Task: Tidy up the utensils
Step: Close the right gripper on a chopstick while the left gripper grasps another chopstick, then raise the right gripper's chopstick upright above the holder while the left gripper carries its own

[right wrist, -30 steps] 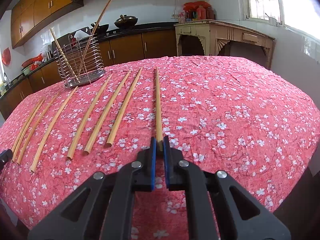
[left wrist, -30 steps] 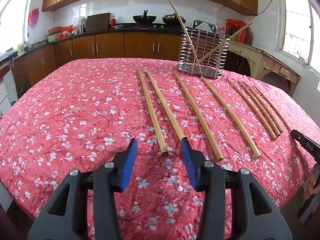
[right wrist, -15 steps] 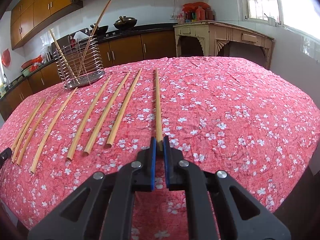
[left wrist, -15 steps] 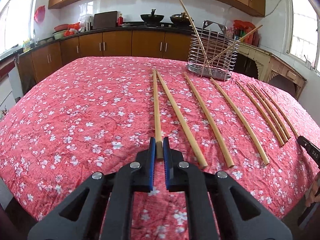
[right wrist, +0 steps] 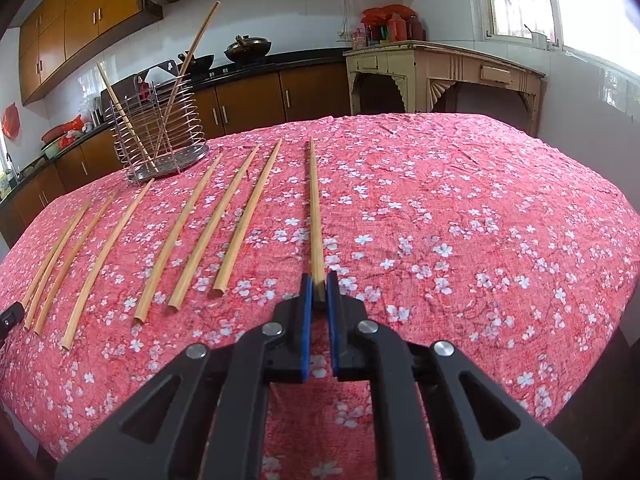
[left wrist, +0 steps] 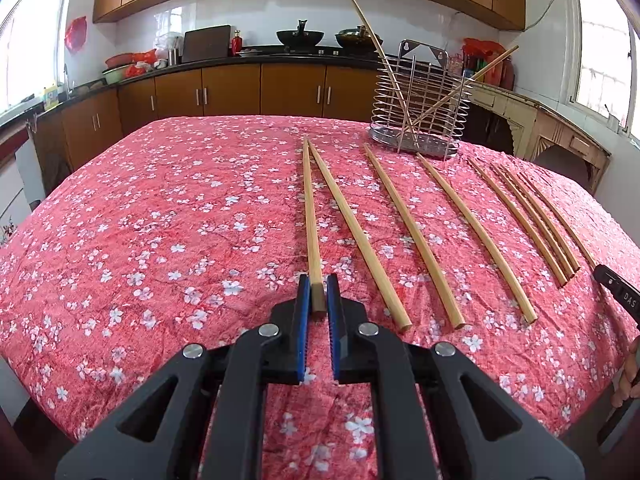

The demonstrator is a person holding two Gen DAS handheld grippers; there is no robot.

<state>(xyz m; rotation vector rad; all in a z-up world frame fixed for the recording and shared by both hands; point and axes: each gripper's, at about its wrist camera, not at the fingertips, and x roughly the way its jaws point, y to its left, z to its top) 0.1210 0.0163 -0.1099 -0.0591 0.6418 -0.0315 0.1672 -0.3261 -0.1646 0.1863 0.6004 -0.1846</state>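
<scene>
So we hold one chopstick [left wrist: 310, 216] in the left gripper [left wrist: 319, 294], another [right wrist: 314, 204] in the right gripper [right wrist: 319, 290]; two stand in the rack [left wrist: 418, 112] near the table's far edge, six lie loose.

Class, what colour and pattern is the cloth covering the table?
The tablecloth is red-pink with small white blossoms. The left wrist view shows it best.
</scene>
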